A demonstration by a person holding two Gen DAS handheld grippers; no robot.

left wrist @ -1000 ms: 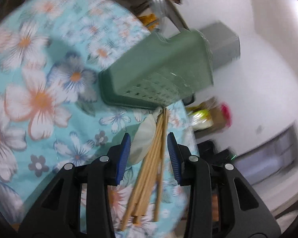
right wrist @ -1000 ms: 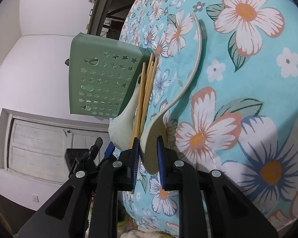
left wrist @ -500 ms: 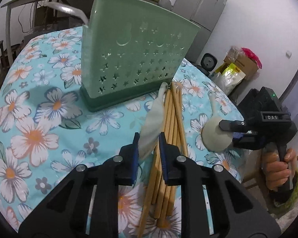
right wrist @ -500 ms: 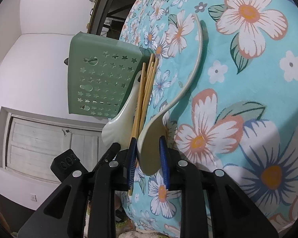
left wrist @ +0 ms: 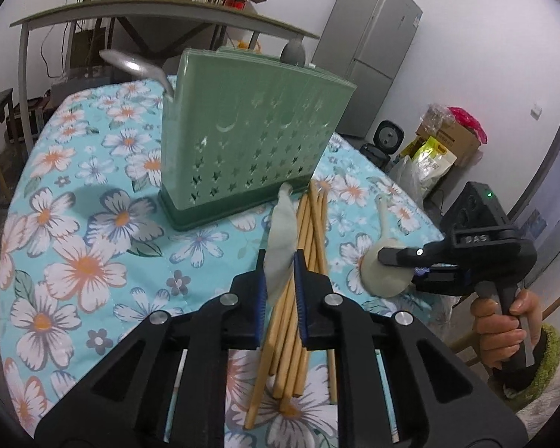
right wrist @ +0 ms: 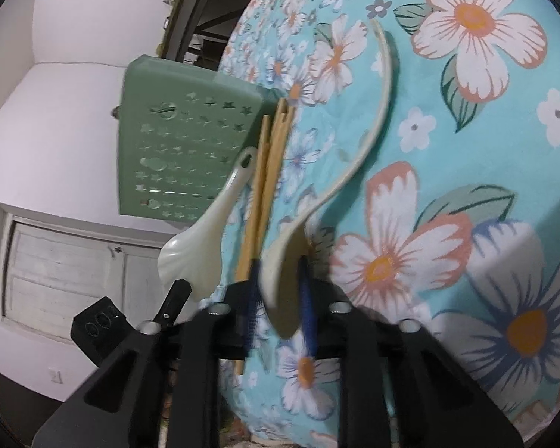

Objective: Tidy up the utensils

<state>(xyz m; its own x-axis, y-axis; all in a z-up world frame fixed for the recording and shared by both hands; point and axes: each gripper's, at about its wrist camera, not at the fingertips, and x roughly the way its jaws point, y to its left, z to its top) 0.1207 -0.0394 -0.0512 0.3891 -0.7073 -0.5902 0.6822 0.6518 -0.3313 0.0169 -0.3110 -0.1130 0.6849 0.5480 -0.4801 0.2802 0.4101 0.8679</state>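
A green perforated utensil holder (left wrist: 250,138) stands upright on the floral tablecloth, with a metal ladle (left wrist: 130,65) sticking out of its left end. My left gripper (left wrist: 280,283) is shut on the bowl of a white ceramic spoon (left wrist: 282,239) and lifts it above a bundle of wooden chopsticks (left wrist: 302,283). My right gripper (right wrist: 278,315) is shut on the bowl of a cream rice paddle (right wrist: 358,142); it also shows in the left wrist view (left wrist: 386,261). The spoon (right wrist: 205,231) and holder (right wrist: 183,149) show in the right wrist view.
The round table's edge (left wrist: 422,216) runs close behind the rice paddle. A grey fridge (left wrist: 369,52), boxes and bags (left wrist: 440,149) stand beyond the table. A long shelf table (left wrist: 149,11) with clutter is at the back.
My left gripper closed on the white spoon and raised it off the cloth, levelling out. The right gripper stayed shut on the rice paddle and shifted slightly.
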